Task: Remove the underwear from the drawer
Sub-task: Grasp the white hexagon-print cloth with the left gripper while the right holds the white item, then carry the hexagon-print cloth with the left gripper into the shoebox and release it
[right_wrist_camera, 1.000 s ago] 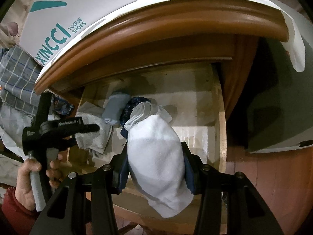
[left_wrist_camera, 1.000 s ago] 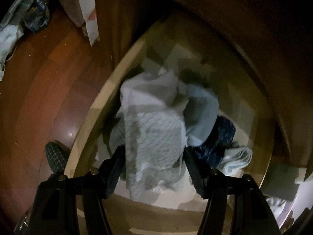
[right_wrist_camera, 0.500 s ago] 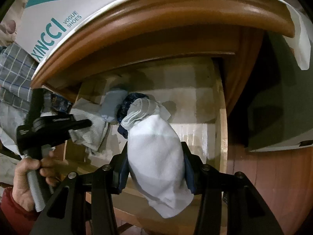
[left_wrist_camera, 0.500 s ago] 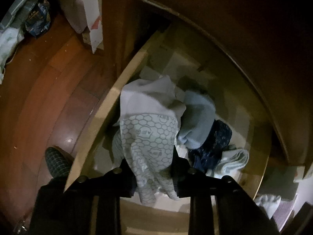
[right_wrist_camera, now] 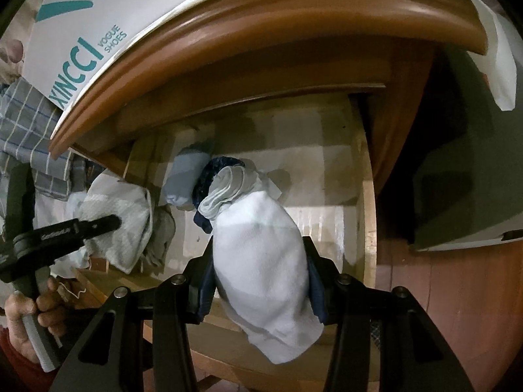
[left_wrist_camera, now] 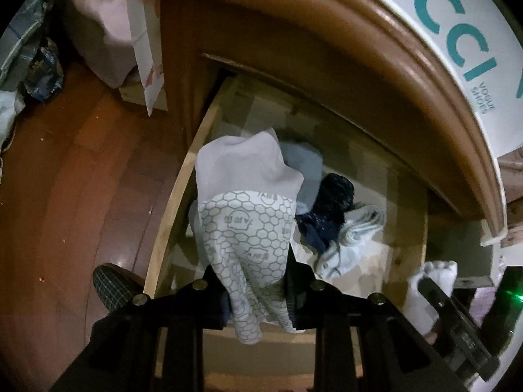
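My left gripper (left_wrist_camera: 256,290) is shut on a pale underwear with a grey hexagon print (left_wrist_camera: 248,228), which hangs lifted above the open wooden drawer (left_wrist_camera: 170,215). The right wrist view shows the same piece (right_wrist_camera: 121,215) bunched at the left gripper's fingers (right_wrist_camera: 81,227), with a hand (right_wrist_camera: 23,310) on the handle. My right gripper (right_wrist_camera: 260,281) is shut on a white garment (right_wrist_camera: 261,254) over the drawer's front. Left in the drawer are a light blue roll (left_wrist_camera: 307,163), a dark navy piece (left_wrist_camera: 330,209) and a pale striped piece (left_wrist_camera: 353,238).
A white shoe box with teal letters (left_wrist_camera: 457,32) lies on the cabinet top above the drawer. Reddish wooden floor (left_wrist_camera: 65,179) runs along the left, with a checked slipper (left_wrist_camera: 111,284) near the drawer corner and a paper bag (left_wrist_camera: 143,49) against the cabinet's side.
The left gripper's jaws closed on the hexagon-print underwear and lifted it up away from the pile in the drawer. The right gripper kept still with the white garment.
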`<control>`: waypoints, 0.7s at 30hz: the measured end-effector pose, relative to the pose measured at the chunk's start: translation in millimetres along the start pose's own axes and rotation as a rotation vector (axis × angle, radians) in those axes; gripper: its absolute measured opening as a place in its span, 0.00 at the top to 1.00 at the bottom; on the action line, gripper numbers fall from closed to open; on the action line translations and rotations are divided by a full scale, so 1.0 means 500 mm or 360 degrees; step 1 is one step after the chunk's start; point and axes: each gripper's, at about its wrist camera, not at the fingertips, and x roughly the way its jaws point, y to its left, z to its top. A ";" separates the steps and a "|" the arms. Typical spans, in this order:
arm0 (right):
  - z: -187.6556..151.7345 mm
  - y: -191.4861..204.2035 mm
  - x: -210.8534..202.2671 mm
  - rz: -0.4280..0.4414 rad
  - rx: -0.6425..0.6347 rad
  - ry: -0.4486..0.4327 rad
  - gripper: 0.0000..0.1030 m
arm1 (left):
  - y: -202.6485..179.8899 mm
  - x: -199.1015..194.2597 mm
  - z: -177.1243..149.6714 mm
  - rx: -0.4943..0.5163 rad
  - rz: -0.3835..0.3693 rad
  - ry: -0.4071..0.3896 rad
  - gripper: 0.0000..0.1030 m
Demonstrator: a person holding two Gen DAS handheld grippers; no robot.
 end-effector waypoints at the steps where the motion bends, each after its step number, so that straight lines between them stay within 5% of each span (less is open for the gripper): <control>1: 0.001 -0.001 0.000 0.0000 0.0002 -0.0001 0.57 | 0.004 -0.011 0.000 -0.0021 -0.0024 0.0007 0.76; 6: 0.001 0.000 -0.004 0.0005 0.0003 -0.0010 0.57 | -0.017 -0.049 0.004 0.0053 -0.0013 -0.0027 0.76; 21: -0.002 0.005 0.009 -0.0139 -0.0050 0.0019 0.57 | -0.113 -0.236 -0.037 0.0614 0.0148 -0.0327 0.76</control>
